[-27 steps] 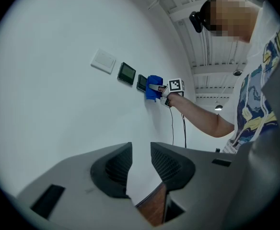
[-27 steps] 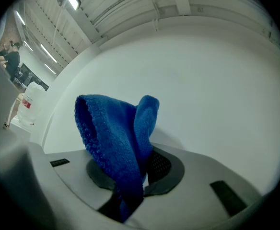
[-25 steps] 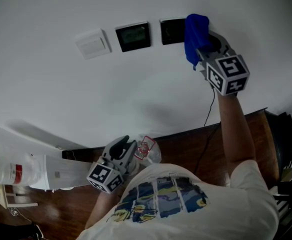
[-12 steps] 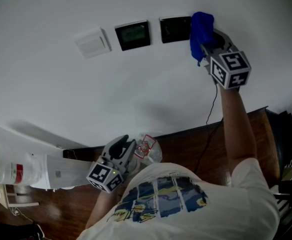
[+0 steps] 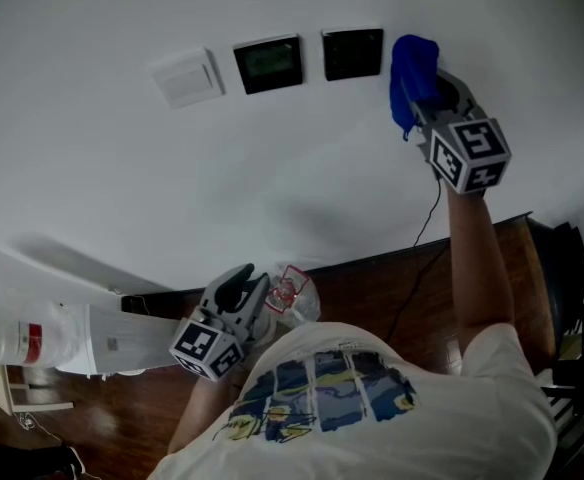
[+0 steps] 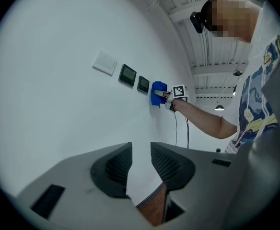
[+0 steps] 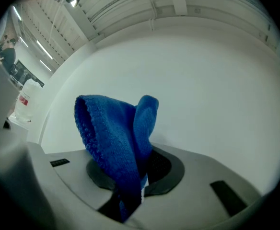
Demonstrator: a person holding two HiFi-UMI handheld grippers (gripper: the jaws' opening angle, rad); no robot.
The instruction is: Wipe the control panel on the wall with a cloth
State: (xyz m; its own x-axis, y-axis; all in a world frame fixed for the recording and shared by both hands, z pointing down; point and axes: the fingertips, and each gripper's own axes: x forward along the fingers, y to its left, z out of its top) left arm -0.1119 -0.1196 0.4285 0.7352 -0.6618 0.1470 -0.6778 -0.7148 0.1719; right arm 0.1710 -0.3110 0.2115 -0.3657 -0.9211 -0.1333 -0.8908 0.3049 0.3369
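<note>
blue cloth (image 7: 113, 143): bunched, its lower end pinched in the right gripper (image 7: 130, 178), whose jaws are clamped tight on it. the free fold stands up ahead of the jaws, likely so the soft part meets the wall first.
cloth's place: raised against the wall (image 5: 272, 168), just to the right of the two dark control panels (image 5: 353, 53), covering neither.
step: judged mid-wipe. the next stroke would need to go left onto the nearer panel.
left gripper (image 6: 141, 163): held low by the person's waist, jaws a narrow gap apart with nothing between them. it seems parked out of the way.
white switch plate (image 5: 187, 76): left of the panels, well apart from the cloth.
writing: none readable. the marker cube (image 5: 469, 154) shows only black and white squares, and the red label on the white container (image 5: 32, 343) is too small to read.
</note>
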